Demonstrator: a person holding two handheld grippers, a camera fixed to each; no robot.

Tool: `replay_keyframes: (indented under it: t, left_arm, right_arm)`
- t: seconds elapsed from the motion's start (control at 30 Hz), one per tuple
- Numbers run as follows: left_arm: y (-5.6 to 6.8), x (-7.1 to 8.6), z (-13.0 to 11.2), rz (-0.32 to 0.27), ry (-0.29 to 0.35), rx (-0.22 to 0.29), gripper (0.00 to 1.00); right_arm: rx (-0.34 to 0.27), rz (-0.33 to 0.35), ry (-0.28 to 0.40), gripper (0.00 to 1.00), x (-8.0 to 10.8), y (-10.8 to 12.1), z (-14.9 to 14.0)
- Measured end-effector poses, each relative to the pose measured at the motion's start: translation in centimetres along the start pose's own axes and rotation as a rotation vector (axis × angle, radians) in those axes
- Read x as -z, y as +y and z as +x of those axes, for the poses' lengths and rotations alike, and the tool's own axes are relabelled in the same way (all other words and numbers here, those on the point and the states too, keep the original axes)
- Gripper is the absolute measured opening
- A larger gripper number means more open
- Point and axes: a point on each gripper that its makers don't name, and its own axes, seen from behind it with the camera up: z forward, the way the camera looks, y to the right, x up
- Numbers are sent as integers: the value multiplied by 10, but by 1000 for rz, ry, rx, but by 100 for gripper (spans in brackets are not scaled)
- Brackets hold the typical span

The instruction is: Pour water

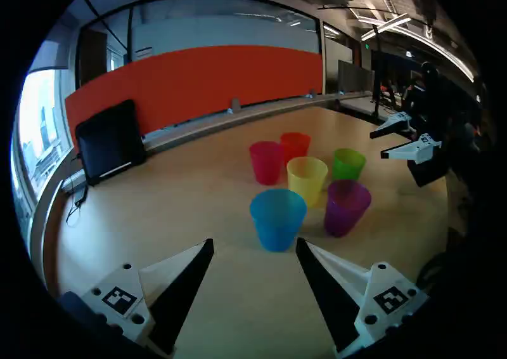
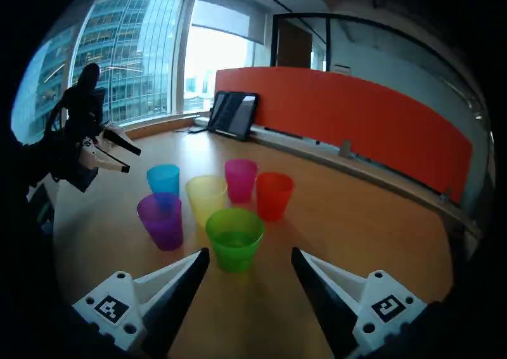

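Six coloured cups (image 1: 307, 176) cluster on a worktop (image 1: 190, 200), dark screen (image 1: 109, 140) behind; left gripper (image 1: 253, 241) and right gripper (image 2: 249, 250) jaws wide, empty.

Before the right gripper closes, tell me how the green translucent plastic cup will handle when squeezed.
The green translucent plastic cup looks thin-walled, so it will probably flex under a squeeze. Its tapered, glossy sides may let it slip downward. Its base is narrower than its rim, so a sideways nudge could tip it.
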Motion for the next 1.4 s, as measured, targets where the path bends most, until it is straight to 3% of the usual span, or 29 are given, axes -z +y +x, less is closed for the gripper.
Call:
replay_keyframes:
  t: [0.4, 0.7, 0.9, 1.2, 1.4]
  left_arm:
    - [-39, 39, 26, 227, 218, 68, 96]
    - [-43, 56, 41, 348, 334, 37, 96]
    - [-53, 72, 54, 440, 408, 46, 96]
    - [-56, 71, 46, 505, 432, 88, 97]
    - [-63, 77, 45, 570, 453, 95, 96]
  right_arm:
    - [-56, -201, 147, 100, 24, 29, 32]
    - [-74, -356, 253, 100, 36, 54, 51]
    - [-97, -432, 319, 100, 42, 66, 57]
    - [-146, -502, 404, 100, 58, 76, 69]
    - [-131, -533, 457, 100, 67, 76, 80]
